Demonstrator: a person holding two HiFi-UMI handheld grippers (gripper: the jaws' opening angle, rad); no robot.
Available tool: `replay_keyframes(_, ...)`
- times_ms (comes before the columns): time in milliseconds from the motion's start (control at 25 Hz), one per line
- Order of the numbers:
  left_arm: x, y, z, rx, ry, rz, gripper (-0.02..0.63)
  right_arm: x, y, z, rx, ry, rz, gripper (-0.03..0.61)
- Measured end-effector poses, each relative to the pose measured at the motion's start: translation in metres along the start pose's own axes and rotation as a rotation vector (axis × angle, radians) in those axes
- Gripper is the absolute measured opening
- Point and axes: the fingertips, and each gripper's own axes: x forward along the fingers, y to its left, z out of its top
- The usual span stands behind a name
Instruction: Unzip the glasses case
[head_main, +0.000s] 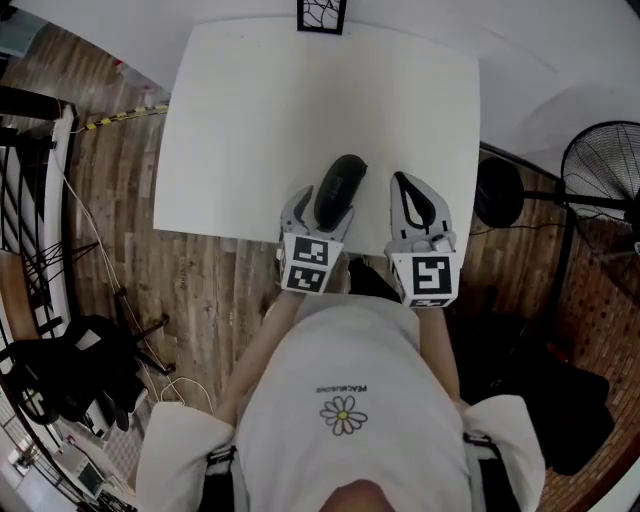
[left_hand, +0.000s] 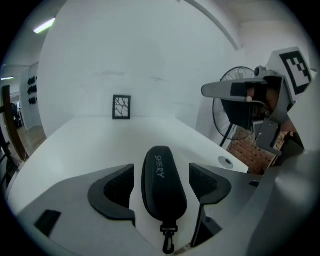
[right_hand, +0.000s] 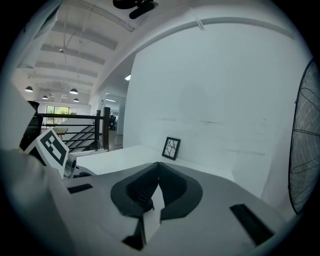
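Observation:
A black zipped glasses case (head_main: 340, 188) lies lengthwise on the white table (head_main: 250, 110), near its front edge. My left gripper (head_main: 326, 208) is open around the case, one finger on each side. In the left gripper view the case (left_hand: 162, 175) lies between the dark pads (left_hand: 117, 187), with a gap on both sides, and its metal clasp (left_hand: 168, 240) points toward me. My right gripper (head_main: 399, 180) hovers just right of the case, shut with nothing in it. In the right gripper view the jaws of the right gripper (right_hand: 158, 164) meet at their tips.
A small black picture frame (head_main: 321, 14) stands at the table's far edge. A black floor fan (head_main: 600, 170) stands to the right of the table. Dark bags and cables lie on the wooden floor (head_main: 90, 370) at the left.

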Motion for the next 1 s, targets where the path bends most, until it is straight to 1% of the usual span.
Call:
replay_keyframes(120, 0.006, -0.004, -0.020, 0.006, 0.063, -0.006, 0.333, -0.002, 0.005, -0.010, 0.003, 0.024, 0.009, 0.006)
replay_keyframes(240, 0.012, -0.007, -0.034, 0.022, 0.124, -0.006, 0.333, -0.004, 0.006, -0.017, -0.017, 0.030, 0.010, 0.008)
replay_keyframes(400, 0.018, -0.005, -0.038, 0.114, 0.186, 0.002, 0.337, -0.009, 0.000, -0.024, -0.018, 0.054, -0.004, 0.006)
replay_keyframes(480, 0.020, -0.006, -0.034, 0.138, 0.202, 0.005, 0.337, -0.013, -0.004, -0.029, -0.006, 0.077, -0.015, 0.006)
replay_keyframes(520, 0.021, -0.007, -0.031, 0.138, 0.202, 0.006, 0.337, -0.014, -0.005, -0.031, -0.002, 0.081, -0.018, 0.007)
replay_keyframes(640, 0.027, -0.006, -0.022, 0.108, 0.202, 0.006, 0.337, -0.015, -0.008, -0.033, -0.011, 0.075, -0.022, 0.006)
replay_keyframes(840, 0.041, -0.005, -0.022, 0.105, 0.226, 0.000, 0.336, -0.019, -0.010, -0.041, 0.016, 0.110, -0.036, 0.007)
replay_keyframes(920, 0.043, -0.005, -0.025, 0.120, 0.239, -0.007, 0.331, -0.019, -0.011, -0.044, 0.017, 0.116, -0.036, 0.008)
replay_keyframes(1000, 0.043, -0.004, -0.026, 0.174, 0.258, -0.027, 0.330, -0.018, -0.012, -0.047, 0.021, 0.127, -0.033, 0.007)
